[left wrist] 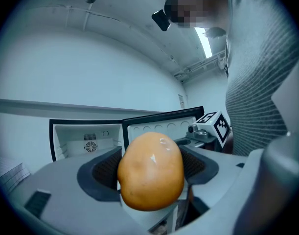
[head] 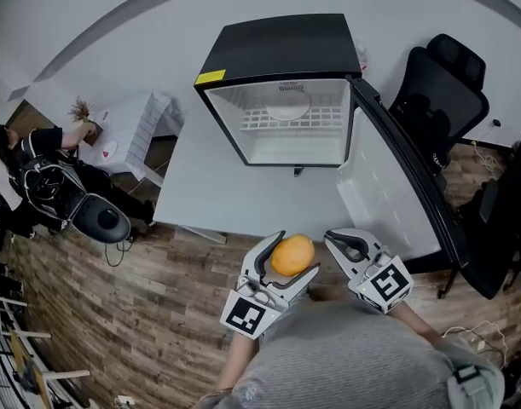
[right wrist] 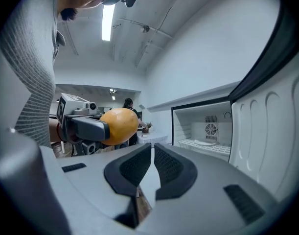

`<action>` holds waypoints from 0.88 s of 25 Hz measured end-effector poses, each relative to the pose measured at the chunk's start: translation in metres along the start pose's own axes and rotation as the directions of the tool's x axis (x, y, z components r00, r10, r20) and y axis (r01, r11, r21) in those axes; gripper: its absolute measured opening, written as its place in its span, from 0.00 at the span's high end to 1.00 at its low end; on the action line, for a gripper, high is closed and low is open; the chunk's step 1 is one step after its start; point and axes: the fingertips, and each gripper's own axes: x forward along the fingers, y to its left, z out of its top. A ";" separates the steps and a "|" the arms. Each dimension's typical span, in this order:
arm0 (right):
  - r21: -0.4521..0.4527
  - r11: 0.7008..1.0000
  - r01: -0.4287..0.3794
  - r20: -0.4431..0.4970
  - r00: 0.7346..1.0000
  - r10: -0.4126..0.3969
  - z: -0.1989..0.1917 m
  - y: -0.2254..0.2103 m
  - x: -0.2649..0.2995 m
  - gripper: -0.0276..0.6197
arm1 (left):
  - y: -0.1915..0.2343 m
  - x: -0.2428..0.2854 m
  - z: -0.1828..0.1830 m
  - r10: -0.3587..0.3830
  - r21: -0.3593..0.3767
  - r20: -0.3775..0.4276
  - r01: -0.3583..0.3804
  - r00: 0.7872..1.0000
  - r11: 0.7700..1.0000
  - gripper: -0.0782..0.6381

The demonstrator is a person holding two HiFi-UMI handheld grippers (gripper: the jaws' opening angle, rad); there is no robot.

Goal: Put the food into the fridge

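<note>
The left gripper (head: 286,261) is clamped on an orange-yellow fruit (left wrist: 150,171); its jaws stand wide apart, one dark ribbed pad (left wrist: 106,168) pressed to each flank of the fruit, which fills the gap between them and bulges above and beyond the tips; the fruit is carried clear of any surface.

The right gripper (right wrist: 152,161) grips nothing; its jaws are drawn almost together, with only a thin slit between the two pads; nothing sits in that slit; the held fruit shows up and to the left of these jaws, well apart from them.

Ahead of both pairs of jaws stands the small black fridge (head: 281,49), its cavity facing them; the fridge door (head: 405,177) is swung open on the right side; a white wire shelf (head: 303,119) crosses the cavity, with a pale round thing lying on it, too small to name; from the left jaws, the open cavity shows just left of the fruit and behind it; the fruit is outside the fridge, well short of its opening.
</note>
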 end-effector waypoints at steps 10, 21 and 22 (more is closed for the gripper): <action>0.006 0.996 0.087 -0.005 0.996 -0.087 0.004 -0.030 0.069 0.94 | 0.076 0.017 -0.008 -0.076 -0.004 0.033 0.076 0.997 0.997 0.37; 0.029 0.980 0.198 0.011 0.980 -0.198 0.007 -0.046 0.115 0.94 | 0.133 0.022 -0.023 -0.163 -0.005 0.028 0.163 0.986 0.987 0.37; 0.028 0.978 0.209 0.012 0.978 -0.209 0.007 -0.047 0.118 0.94 | 0.136 0.022 -0.025 -0.170 -0.004 0.026 0.170 0.985 0.985 0.37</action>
